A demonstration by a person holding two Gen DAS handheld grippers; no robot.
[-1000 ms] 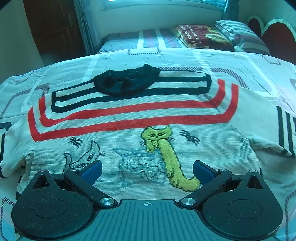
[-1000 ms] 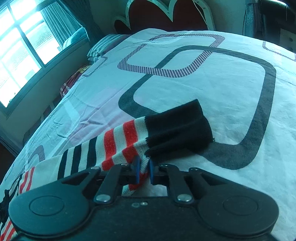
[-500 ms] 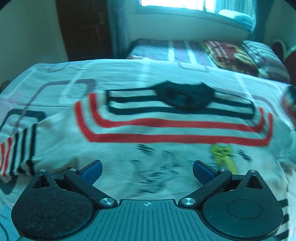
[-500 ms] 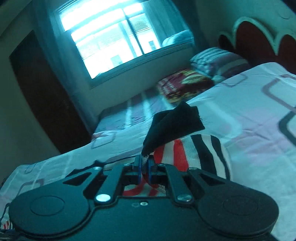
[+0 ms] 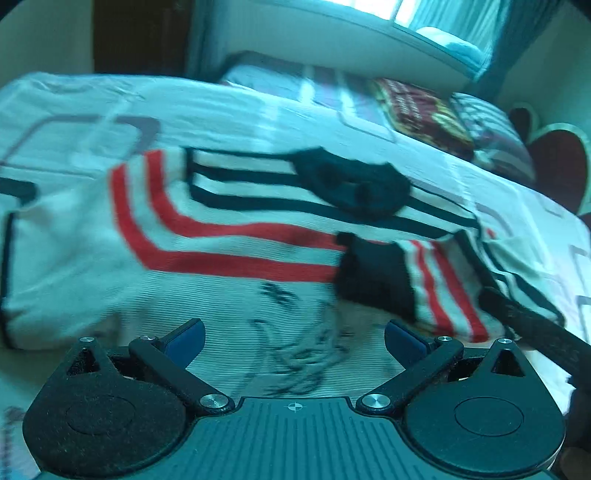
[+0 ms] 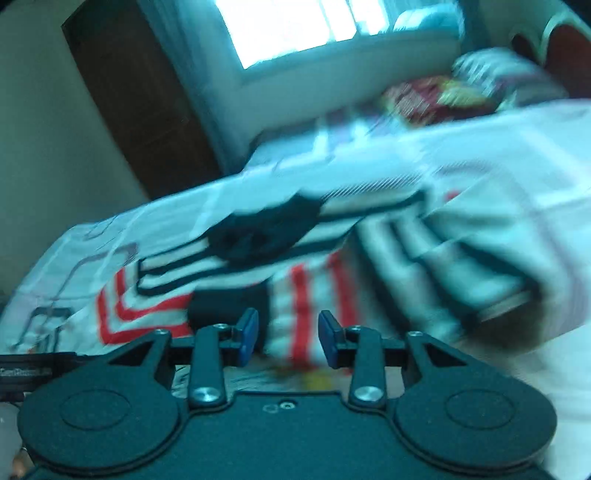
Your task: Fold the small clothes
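Note:
A small white sweater (image 5: 229, 251) with red and black stripes and a black collar (image 5: 354, 184) lies flat on the bed. Its right sleeve (image 5: 424, 280), with a black cuff (image 5: 373, 280), lies folded across the chest. My left gripper (image 5: 293, 338) is open and empty, low over the sweater's lower front. My right gripper (image 6: 286, 338) is open, its blue pads apart over the striped sleeve (image 6: 306, 295), with the cuff (image 6: 229, 306) just to the left. Part of the right gripper shows in the left wrist view at the right edge (image 5: 535, 332). Both views are blurred.
The bed has a white cover (image 5: 74, 110) with grey square patterns. Pillows and a red folded blanket (image 5: 421, 114) lie at the head, by a red headboard (image 5: 557, 162). A window (image 6: 295, 29) and a dark door (image 6: 140, 96) are behind.
My right gripper carried the sleeve up and over onto the sweater's chest, then opened and let it go. My left gripper swung left over the sweater and stayed open.

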